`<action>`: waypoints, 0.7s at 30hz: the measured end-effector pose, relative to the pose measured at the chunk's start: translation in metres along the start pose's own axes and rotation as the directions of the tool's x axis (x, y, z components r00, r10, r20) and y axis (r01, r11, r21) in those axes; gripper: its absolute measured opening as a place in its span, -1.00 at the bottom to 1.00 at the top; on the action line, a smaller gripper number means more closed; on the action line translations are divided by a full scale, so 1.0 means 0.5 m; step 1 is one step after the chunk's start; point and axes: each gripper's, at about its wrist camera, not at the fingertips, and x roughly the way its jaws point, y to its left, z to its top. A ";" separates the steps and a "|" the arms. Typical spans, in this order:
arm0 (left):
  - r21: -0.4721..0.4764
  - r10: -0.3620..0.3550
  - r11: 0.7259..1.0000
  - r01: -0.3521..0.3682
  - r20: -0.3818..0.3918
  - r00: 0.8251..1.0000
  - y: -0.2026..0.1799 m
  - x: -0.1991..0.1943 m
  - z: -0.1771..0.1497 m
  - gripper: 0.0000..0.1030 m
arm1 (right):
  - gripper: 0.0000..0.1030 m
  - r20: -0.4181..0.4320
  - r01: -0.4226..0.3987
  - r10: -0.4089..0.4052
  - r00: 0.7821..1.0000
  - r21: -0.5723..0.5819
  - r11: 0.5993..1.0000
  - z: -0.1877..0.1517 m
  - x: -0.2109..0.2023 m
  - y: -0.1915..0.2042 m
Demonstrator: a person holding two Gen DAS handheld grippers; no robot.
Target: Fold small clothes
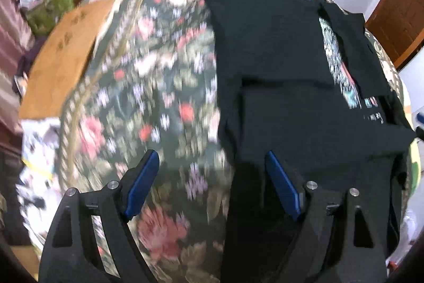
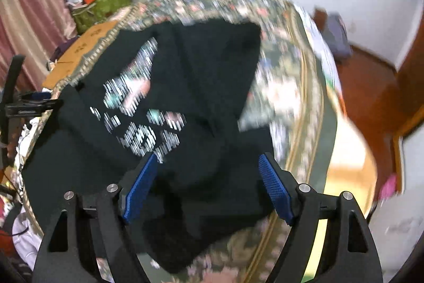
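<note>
A black T-shirt (image 1: 278,57) with a pale printed design lies partly folded on a floral bedspread (image 1: 148,86). In the left wrist view both sides are folded in over the print (image 1: 341,76). My left gripper (image 1: 212,158) is open and empty above the shirt's near left edge. In the right wrist view the same shirt (image 2: 198,76) shows its print (image 2: 137,108). My right gripper (image 2: 206,161) is open and empty above the shirt's near part. The left gripper (image 2: 34,102) shows at the left edge of that view.
A cardboard box (image 1: 63,52) lies beside the bed at the left. A green bag with clutter (image 2: 103,1) stands at the far left near a pink curtain (image 2: 29,4). A brown wooden door (image 1: 397,17) is at the right. White walls lie behind.
</note>
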 end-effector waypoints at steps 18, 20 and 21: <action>-0.038 -0.168 0.985 0.171 0.059 0.984 -0.022 -0.040 -0.063 -0.89 | -0.61 -0.001 -0.083 0.085 0.996 0.218 0.972 -0.031 0.104 -0.109; -0.050 -0.177 0.982 0.180 0.065 0.982 -0.015 -0.047 -0.058 -0.90 | -0.78 0.022 -0.092 0.089 0.996 0.205 0.975 -0.029 0.089 -0.100; -0.048 -0.167 0.984 0.171 0.084 0.982 -0.013 -0.057 -0.055 -0.91 | -0.85 0.040 -0.104 0.098 0.994 0.195 0.975 -0.028 0.076 -0.097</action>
